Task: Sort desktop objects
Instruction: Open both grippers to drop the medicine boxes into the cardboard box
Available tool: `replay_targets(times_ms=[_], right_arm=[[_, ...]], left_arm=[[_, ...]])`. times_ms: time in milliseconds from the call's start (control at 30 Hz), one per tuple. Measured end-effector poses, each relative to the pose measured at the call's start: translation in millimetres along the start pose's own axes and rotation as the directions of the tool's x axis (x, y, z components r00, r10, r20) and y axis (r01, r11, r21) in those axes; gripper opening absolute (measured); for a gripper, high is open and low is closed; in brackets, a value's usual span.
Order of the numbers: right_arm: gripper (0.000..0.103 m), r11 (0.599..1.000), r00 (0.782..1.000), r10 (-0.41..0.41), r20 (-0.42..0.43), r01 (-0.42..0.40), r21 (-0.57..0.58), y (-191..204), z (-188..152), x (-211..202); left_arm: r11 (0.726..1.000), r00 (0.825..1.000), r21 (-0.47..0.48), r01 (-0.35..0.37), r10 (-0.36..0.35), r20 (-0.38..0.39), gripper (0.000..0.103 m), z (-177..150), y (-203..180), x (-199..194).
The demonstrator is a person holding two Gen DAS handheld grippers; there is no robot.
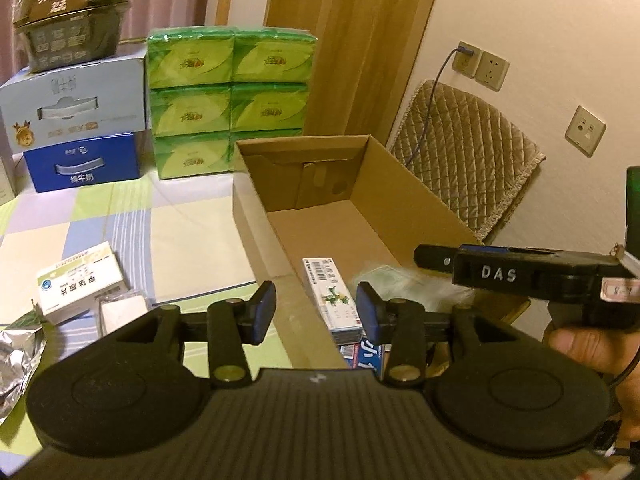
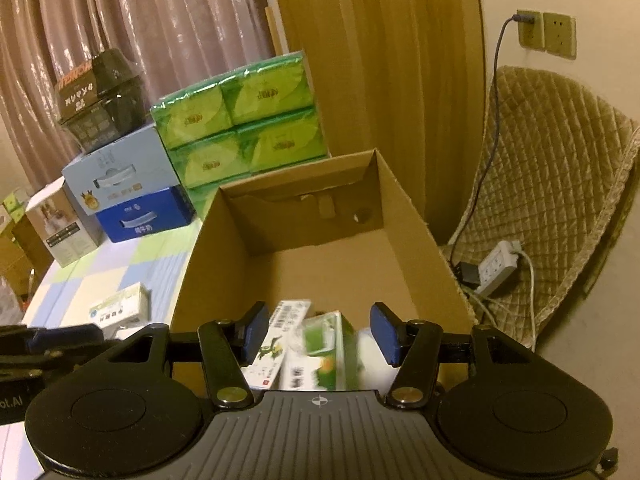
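- Cardboard, brown and open-topped, makes the sorting box [image 1: 404, 208] at the table's right edge; it already holds a long white carton with a green lizard print and barcode [image 1: 332, 300], a blurred green-and-white carton [image 2: 328, 352] and a pale crinkly plastic bag [image 1: 400, 284].
- Left gripper [image 1: 316, 312] hangs over the box's near left wall, blue pads parted with nothing between them: released and empty.
- Right gripper [image 2: 318, 334] hovers over the box's near end, jaws apart; the cartons show between the pads, but whether they are being pressed cannot be told, and they look to be lying below rather than held.
- Still out on the checked tablecloth [image 1: 180, 232], left of the box: a small white medicine box with green and blue print [image 1: 80, 280], a flat white card in clear wrap [image 1: 122, 312] just beside it, and a crumpled silver foil pouch [image 1: 16, 356] nearer the edge.
- The medicine box is probably light and stiff, with thin walls that would dent under a hard squeeze; taking it across its two long sides, mid-length, should hold it level.
- The wrapped card looks slick and thin, lying flat, so an edge would need lifting first.
- The foil pouch is soft and slippery; pinching a raised fold seems safest.
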State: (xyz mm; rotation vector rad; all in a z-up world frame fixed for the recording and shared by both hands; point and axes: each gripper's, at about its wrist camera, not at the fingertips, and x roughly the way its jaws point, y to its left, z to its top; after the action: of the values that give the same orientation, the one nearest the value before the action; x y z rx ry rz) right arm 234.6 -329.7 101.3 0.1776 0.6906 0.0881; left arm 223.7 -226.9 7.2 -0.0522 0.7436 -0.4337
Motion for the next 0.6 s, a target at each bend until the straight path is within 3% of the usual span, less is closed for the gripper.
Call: replay_targets(times_ms=[600], right_arm=[[0.079,0.998,0.997,0.06,0.046,-0.061,0.027,40.0,-24.3,-54.0]], left_arm=[[0.997,0.998,-0.046,-0.058,0.059,0.009,0.05,-29.9,37.9,-46.0]])
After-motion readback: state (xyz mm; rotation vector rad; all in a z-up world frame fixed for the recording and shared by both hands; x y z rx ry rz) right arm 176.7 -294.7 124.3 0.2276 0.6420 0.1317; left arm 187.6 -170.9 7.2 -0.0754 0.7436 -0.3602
